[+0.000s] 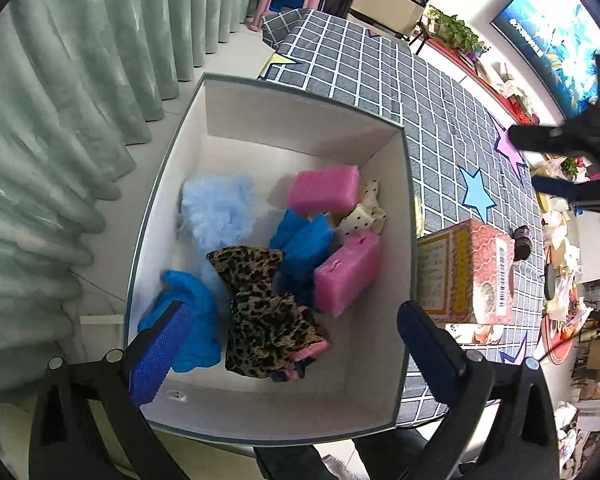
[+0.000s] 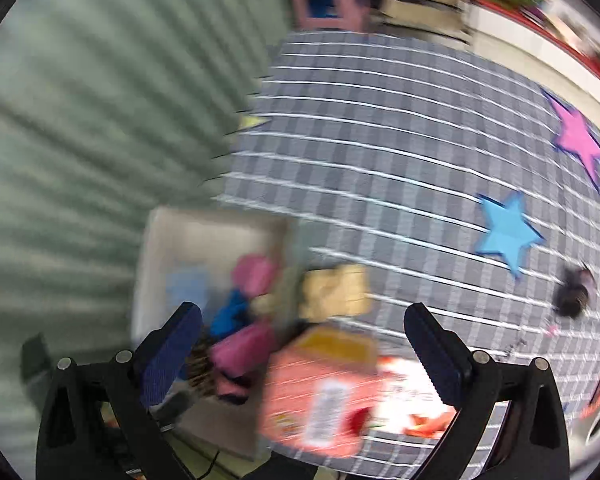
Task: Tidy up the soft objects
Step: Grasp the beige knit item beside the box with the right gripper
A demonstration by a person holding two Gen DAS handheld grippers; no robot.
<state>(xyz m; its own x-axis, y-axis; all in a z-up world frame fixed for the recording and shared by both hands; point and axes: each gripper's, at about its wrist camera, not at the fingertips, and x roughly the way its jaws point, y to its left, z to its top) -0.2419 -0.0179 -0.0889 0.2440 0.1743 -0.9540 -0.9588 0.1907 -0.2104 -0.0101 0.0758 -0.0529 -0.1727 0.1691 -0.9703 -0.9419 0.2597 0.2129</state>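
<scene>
The white storage box [image 1: 384,152] stood against the left edge of the checked tablecloth [image 1: 428,92]. It held a leopard-print cloth [image 1: 260,312], two pink sponges [image 1: 346,272], blue cloths [image 1: 300,244] and a pale blue mesh puff [image 1: 220,212]. The left gripper [image 1: 292,332] hung above it, jaws apart, gripping nothing. The right gripper [image 2: 300,340], likewise spread and empty, was over a pink carton [image 2: 320,396] beside the box; that view was blurred.

Pink carton [image 1: 470,272]: barcode, yellow printed panel; text unreadable.
</scene>
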